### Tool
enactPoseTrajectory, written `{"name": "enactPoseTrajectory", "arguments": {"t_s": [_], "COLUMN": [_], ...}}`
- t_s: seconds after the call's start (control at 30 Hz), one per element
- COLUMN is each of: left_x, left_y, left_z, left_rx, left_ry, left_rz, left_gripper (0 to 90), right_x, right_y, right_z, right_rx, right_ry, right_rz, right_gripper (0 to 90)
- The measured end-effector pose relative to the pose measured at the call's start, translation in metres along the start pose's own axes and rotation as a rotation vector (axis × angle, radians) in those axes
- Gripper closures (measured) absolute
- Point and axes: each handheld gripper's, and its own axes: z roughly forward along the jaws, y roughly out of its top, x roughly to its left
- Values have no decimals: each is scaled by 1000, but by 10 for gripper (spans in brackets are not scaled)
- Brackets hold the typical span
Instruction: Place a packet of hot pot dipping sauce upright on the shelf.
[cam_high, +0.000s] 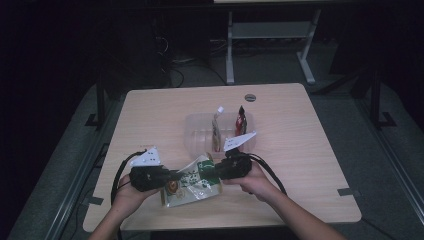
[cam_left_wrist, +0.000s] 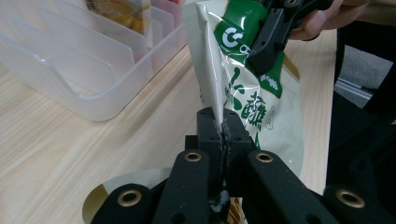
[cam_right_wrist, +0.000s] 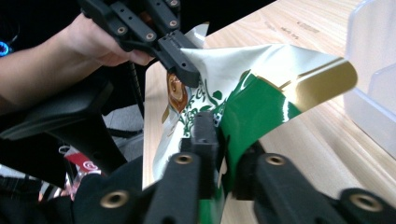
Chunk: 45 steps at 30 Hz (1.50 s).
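While both hands sit low in the high view's frame, the left gripper (cam_high: 172, 176) and the right gripper (cam_high: 209, 172) each hold one end of a green-and-white snack packet (cam_high: 192, 187) just above the wooden table (cam_high: 300, 150), near its front edge. Seen from the left gripper view, the black jaws are pressed tight on the packet's thin white edge (cam_left_wrist: 215, 100), and the other gripper bites the green top at upper right. Seen from the right gripper view, its own jaws are clamped on the green panel (cam_right_wrist: 243, 121), with the left gripper gripping the far white corner at upper centre. Beyond the packet, at mid-frame in the high view, stands a clear divided plastic organizer (cam_high: 197, 132) with a few sachets (cam_high: 216, 131) upright in its slots.
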Motion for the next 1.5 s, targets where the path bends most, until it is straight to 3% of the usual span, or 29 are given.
{"name": "enactPoseTrajectory", "arguments": {"t_s": [0.2, 0.4, 0.57, 0.7, 0.73, 0.77, 0.87, 1.07, 1.5], "left_x": [0, 3, 7, 11, 16, 18, 24, 26, 25], "left_y": [-1, -1, -3, -4, -7, -9, -15, -22, -27], "left_z": [3, 3, 1, -7, -14, -15, -15, 2, 11], "left_rx": [9, 4, 1, -30, -55, -53, -34, 59, 108], "left_ry": [-6, -10, -16, 13, 33, 41, 37, 7, -7], "left_rz": [-3, -9, -35, -50, -79, -83, -115, -111, -98], "left_gripper": [886, 872, 801, 694, 671, 656, 624, 510, 274], "right_x": [-1, -3, 1, 4, 5, 5, 7, 13, 18], "right_y": [0, -1, 0, 1, 3, 3, 6, 13, 23], "right_z": [0, -1, 0, -1, -4, -6, -10, -19, -31], "right_rx": [28, 18, 21, 14, 1, -1, -16, -44, -68], "right_ry": [11, 30, 55, 63, 66, 65, 63, 71, 45], "right_rz": [-3, 11, 1, -17, -29, -34, -48, -80, -131], "right_gripper": [894, 900, 900, 900, 900, 900, 900, 900, 900]}}
